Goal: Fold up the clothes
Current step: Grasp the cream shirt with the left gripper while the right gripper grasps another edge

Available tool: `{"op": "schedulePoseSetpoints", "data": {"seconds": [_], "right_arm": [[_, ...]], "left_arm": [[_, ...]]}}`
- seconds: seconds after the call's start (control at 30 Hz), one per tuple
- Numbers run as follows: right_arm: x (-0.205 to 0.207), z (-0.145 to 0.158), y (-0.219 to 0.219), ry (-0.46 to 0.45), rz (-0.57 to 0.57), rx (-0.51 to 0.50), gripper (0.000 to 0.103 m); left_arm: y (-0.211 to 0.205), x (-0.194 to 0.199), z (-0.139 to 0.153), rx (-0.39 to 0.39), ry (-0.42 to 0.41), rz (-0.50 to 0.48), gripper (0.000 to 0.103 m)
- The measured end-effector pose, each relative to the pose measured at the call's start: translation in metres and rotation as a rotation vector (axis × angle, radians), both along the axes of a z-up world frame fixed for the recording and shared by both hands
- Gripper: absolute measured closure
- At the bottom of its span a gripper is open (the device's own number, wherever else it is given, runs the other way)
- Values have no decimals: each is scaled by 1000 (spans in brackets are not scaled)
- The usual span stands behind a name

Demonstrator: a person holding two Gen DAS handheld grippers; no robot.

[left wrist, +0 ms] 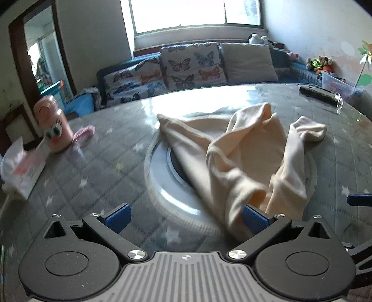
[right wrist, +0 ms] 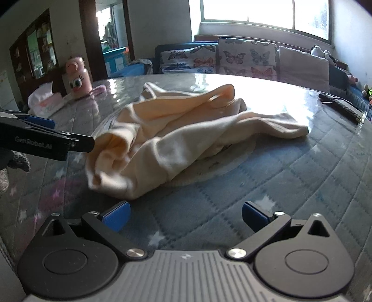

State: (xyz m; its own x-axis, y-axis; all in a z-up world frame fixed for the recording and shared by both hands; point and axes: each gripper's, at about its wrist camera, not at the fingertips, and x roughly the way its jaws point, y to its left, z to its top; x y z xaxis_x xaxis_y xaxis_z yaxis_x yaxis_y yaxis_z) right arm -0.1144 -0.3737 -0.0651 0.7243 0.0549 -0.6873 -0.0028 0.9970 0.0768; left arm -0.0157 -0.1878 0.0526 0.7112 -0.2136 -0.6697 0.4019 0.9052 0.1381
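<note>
Quilted table (left wrist: 93, 167) bears a crumpled cream garment (left wrist: 244, 158) just ahead of both wide-spread tools (left wrist: 186, 219) (right wrist: 184, 216).

Home living room. Sofa (left wrist: 186, 69) with butterfly-print cushions (left wrist: 193, 65) sits under a big window (left wrist: 197, 14); plush toys (left wrist: 319, 63) at the sofa's right end, wood-framed doorway (left wrist: 41, 58) to its left, quilted-cover worktop (left wrist: 93, 176) in front.
</note>
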Motion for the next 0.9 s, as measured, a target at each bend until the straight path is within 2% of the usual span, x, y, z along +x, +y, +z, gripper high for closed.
{"op": "schedulePoseSetpoints", "data": {"seconds": [0.23,0.37,0.57,0.63,0.7,0.73,0.8,0.9], "right_arm": [[21,14,-22,-23,-31,-1,0],[30,17,-35,-27,-62,7,0],[41,16,-48,-25,-88,15,0],[44,16,-51,-26,-92,16,0],[48,16,-54,-27,-96,17,0],[49,16,-55,-28,-98,18,0],[52,17,-58,-30,-101,17,0],[54,19,-61,-39,-108,13,1]], "left_arm": [[-38,38,7,10,-20,-90,4],[-61,61,6,14,-15,-151,12],[-103,81,-11,81,-32,-245,23],[-113,87,-16,92,-41,-263,31],[-119,94,-22,98,-33,-275,52],[-119,97,-24,97,-22,-276,58],[-119,103,-30,95,2,-277,88],[-109,103,-26,74,-8,-263,99]]}}
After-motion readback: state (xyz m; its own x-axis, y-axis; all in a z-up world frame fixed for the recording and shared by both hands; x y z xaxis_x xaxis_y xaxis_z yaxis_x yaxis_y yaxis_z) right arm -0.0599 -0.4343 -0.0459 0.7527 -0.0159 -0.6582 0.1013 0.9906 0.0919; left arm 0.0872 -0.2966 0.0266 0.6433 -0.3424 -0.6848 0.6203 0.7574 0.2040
